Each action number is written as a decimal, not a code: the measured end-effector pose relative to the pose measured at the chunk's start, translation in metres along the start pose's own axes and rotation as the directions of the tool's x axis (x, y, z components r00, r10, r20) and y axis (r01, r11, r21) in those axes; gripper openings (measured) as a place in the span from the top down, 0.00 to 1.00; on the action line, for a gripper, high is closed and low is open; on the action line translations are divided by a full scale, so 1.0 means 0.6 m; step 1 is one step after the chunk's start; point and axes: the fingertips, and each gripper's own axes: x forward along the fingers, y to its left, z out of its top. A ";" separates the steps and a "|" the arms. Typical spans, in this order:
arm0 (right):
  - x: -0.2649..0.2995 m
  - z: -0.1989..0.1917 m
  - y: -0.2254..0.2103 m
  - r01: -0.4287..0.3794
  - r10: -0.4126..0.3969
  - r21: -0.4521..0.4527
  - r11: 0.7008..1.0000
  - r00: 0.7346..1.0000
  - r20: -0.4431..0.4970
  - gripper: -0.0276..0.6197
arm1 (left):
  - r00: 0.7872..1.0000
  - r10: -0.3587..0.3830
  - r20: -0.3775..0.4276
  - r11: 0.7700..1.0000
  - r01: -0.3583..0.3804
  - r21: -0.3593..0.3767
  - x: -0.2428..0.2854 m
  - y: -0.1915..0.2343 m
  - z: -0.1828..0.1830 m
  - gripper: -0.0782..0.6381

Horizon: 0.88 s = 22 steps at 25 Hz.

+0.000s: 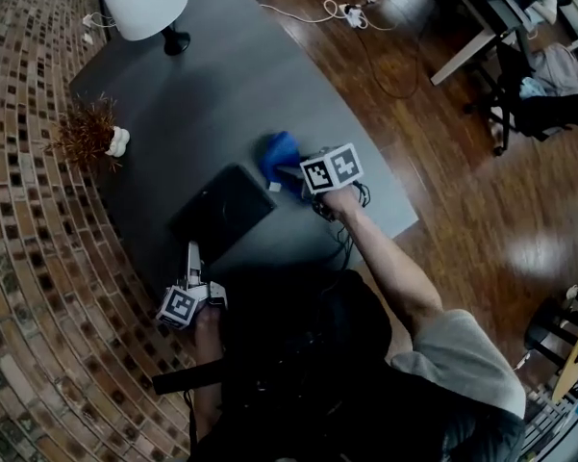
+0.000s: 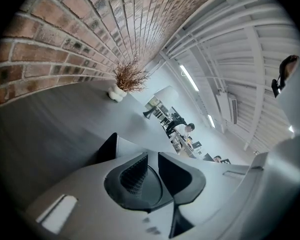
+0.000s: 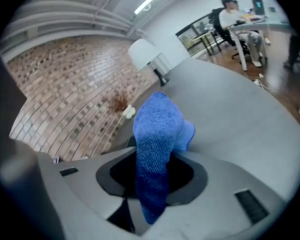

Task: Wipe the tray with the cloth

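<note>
Head view steeply down over table; gripper views low, share plant

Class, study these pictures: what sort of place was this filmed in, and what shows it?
Probably an open-plan office or studio: people seated at white desks with screens, a black office chair, long ceiling strip lights and a red-brick wall.

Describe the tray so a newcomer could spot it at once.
On the grey table, look at its near end, just left of the blue cloth. The tray lies flat there: the only black rectangle, unlike the white lamp and dried plant farther back.
</note>
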 end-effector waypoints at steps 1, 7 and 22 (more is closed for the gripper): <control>0.026 0.031 -0.005 -0.006 0.003 0.041 0.999 0.999 0.049 0.74 | 1.000 0.005 0.000 1.000 -0.005 -0.011 0.000 0.000 -0.002 0.82; 0.139 0.017 0.015 -0.050 0.054 0.154 0.987 0.998 -0.020 0.74 | 1.000 -0.016 0.003 1.000 0.016 -0.016 0.000 -0.011 -0.009 0.82; -0.035 -0.018 0.015 -0.009 0.009 -0.002 1.000 1.000 -0.022 0.73 | 0.954 0.223 0.203 0.852 -0.090 -0.515 -0.098 0.067 -0.032 0.74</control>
